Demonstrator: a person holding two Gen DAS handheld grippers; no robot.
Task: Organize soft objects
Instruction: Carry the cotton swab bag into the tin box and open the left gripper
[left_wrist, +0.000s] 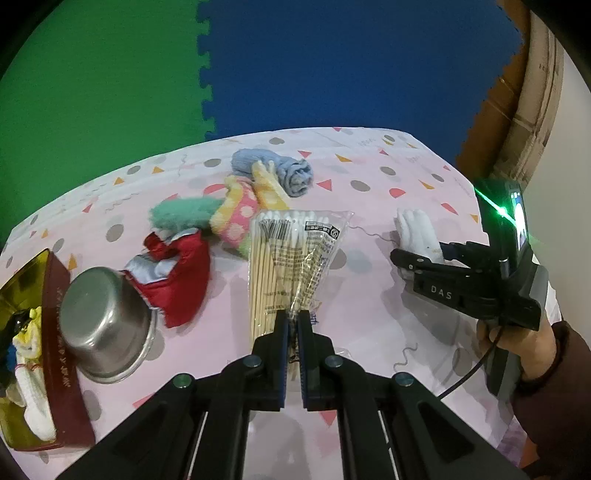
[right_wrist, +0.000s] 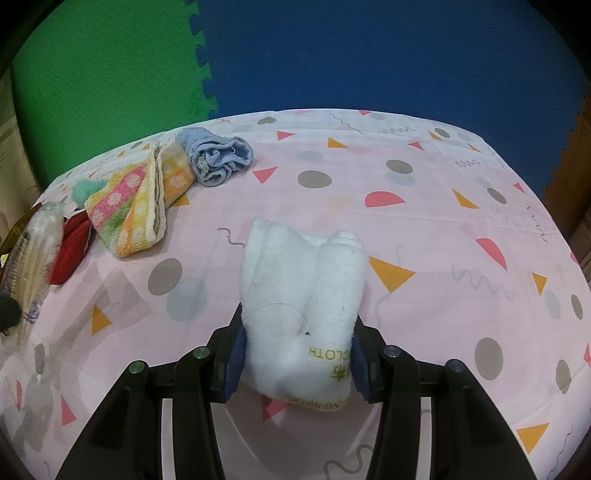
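My left gripper is shut on the lower end of a clear bag of cotton swabs, which hangs above the table. The same bag shows blurred at the left edge of the right wrist view. My right gripper is shut on a folded white cloth with yellow lettering, its pads pressing both sides. In the left wrist view that cloth sticks out past the right gripper. A rolled blue towel, a dotted striped towel, a green fluffy piece and a red pouch lie at the left.
A steel bowl lies tipped against a red and gold tin that holds white and yellow cloths. The pink patterned tablecloth covers the table. Green and blue foam mats stand behind. A person's hand grips the right tool.
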